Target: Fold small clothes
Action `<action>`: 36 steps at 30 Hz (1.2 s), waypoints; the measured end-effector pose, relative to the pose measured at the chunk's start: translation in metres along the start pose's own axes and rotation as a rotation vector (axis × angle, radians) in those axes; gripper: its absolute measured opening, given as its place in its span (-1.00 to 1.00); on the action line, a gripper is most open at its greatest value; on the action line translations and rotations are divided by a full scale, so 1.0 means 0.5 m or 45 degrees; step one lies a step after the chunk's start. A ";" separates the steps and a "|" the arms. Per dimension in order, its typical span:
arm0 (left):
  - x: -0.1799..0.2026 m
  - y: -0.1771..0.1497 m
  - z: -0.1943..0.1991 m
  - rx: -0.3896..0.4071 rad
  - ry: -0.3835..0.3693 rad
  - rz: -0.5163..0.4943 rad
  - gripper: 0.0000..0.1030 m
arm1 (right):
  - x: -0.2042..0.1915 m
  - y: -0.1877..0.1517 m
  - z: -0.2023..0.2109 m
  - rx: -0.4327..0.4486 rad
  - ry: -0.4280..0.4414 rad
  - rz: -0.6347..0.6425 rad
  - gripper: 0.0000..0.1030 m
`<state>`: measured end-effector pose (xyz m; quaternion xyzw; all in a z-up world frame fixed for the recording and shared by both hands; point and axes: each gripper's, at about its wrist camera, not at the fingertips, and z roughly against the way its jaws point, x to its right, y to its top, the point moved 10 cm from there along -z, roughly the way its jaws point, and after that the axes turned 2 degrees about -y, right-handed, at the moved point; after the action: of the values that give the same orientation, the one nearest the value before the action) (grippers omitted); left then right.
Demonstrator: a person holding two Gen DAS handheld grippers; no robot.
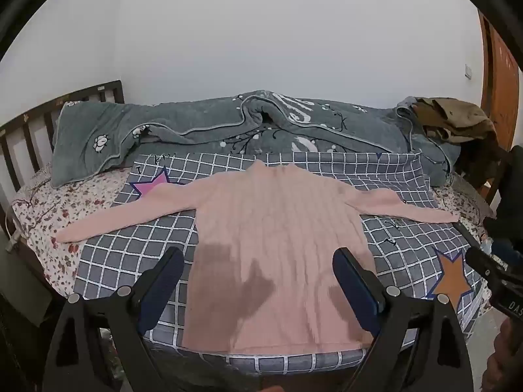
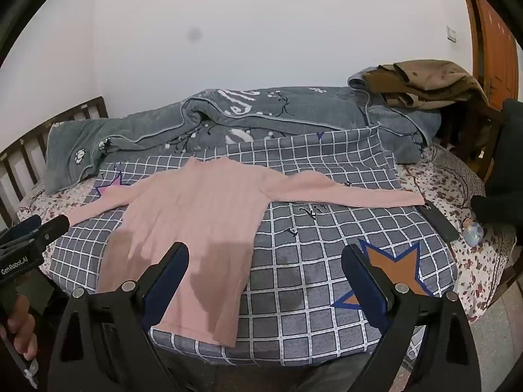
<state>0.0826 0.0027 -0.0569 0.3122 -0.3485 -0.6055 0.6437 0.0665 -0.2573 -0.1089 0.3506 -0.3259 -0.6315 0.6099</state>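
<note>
A plain white wall (image 1: 261, 32) fills the back of the room, with an orange-brown wooden door (image 2: 493, 42) at the right edge and a small light switch (image 2: 451, 34) beside it. Under it stands a bed with a dark slatted headboard (image 1: 29, 124) and a floral sheet (image 1: 42, 209). A grey-green quilt (image 1: 202, 121) lies bunched along the far side, with large white lettering too creased to read, and brown clothing (image 2: 421, 81) is heaped on its right end. Nearer, a grey checked cloth (image 2: 327, 228) with star patches covers the bed. On it the pink sweater (image 1: 278, 228) lies flat, front down or up I cannot tell, both sleeves spread wide. The left gripper (image 1: 258, 271) hovers over its hem, jaws wide apart and empty. The right gripper (image 2: 264, 271) hangs beside the sweater's right edge, likewise spread, holding nothing. The left tool's side reads "GenRobot.AI".
</note>
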 end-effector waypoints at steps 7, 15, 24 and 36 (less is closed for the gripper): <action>-0.007 0.011 0.018 0.028 0.004 -0.015 0.79 | 0.000 0.000 0.006 0.006 0.004 -0.002 0.81; -0.009 0.007 0.012 0.018 0.019 -0.002 0.79 | -0.003 0.005 0.008 0.013 0.004 -0.004 0.81; -0.010 0.007 0.015 0.019 0.014 0.004 0.79 | -0.008 0.010 0.016 0.014 0.005 -0.011 0.81; -0.009 0.006 0.014 0.015 0.003 0.008 0.79 | -0.012 0.009 0.017 0.023 0.009 -0.011 0.81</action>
<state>0.0786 0.0077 -0.0508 0.3155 -0.3523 -0.6010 0.6443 0.0617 -0.2518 -0.1003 0.3597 -0.3280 -0.6300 0.6051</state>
